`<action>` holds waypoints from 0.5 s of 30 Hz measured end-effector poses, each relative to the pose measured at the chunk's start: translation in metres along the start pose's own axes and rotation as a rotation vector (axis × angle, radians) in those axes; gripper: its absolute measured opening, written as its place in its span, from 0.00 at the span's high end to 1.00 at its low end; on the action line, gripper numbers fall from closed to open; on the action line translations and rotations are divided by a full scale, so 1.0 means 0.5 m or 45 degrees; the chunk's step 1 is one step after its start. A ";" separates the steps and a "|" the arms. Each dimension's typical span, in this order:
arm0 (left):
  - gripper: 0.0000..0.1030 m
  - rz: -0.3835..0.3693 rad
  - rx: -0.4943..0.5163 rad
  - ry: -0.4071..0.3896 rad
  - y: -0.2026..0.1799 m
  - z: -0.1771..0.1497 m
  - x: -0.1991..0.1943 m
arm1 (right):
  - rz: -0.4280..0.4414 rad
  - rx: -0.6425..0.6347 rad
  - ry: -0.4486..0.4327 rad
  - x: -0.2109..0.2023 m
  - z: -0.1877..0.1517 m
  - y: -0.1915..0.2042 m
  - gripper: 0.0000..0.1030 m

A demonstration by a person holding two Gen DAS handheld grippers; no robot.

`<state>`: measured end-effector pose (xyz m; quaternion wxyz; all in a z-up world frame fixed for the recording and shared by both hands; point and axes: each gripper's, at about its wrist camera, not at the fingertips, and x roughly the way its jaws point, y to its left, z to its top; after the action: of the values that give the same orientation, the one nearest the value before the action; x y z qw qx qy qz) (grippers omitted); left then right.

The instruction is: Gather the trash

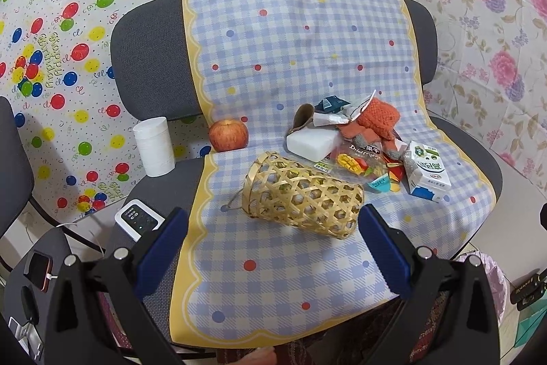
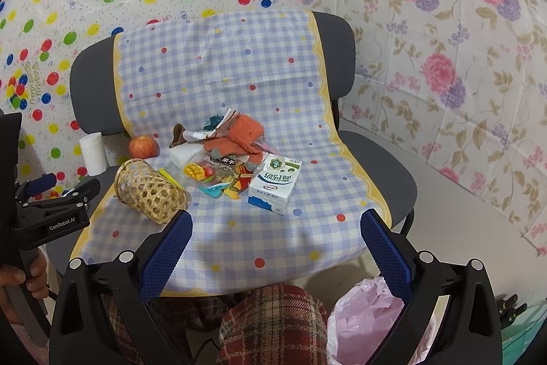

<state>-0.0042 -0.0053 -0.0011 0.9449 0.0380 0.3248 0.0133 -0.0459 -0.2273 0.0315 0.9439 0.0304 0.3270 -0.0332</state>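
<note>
On a chair draped with a checked cloth (image 1: 273, 57) lies a heap of trash: a milk carton (image 1: 427, 171) (image 2: 275, 183), a dried-mango bag (image 1: 359, 159) (image 2: 212, 170), torn wrappers and an orange knitted piece (image 1: 379, 118) (image 2: 246, 132). A woven bamboo basket (image 1: 304, 197) (image 2: 148, 190) lies on its side in front of the heap. My left gripper (image 1: 273, 228) is open just short of the basket. My right gripper (image 2: 277, 231) is open above the seat's front edge, near the carton. The left gripper (image 2: 61, 190) also shows at the left edge of the right wrist view.
An apple (image 1: 228, 134) (image 2: 143, 146) and a white block (image 1: 311, 144) sit by the heap. A paper roll (image 1: 154, 146) and a small white device (image 1: 138, 218) are at the seat's left. A pink-lined bin (image 2: 369, 320) stands below the seat front. A person's plaid-clad knees (image 2: 270, 324) are close.
</note>
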 end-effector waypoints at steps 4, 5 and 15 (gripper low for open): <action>0.06 0.000 0.002 -0.002 0.001 -0.004 -0.001 | -0.003 0.001 -0.001 0.001 0.001 0.002 0.06; 0.06 0.000 0.002 -0.001 0.001 -0.005 -0.002 | -0.004 0.001 -0.002 0.000 0.001 0.002 0.06; 0.06 -0.002 0.004 -0.001 0.003 -0.003 -0.001 | -0.006 0.001 -0.006 -0.001 0.002 0.002 0.06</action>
<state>-0.0055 -0.0037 -0.0018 0.9450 0.0391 0.3246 0.0120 -0.0457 -0.2261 0.0327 0.9446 0.0297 0.3249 -0.0356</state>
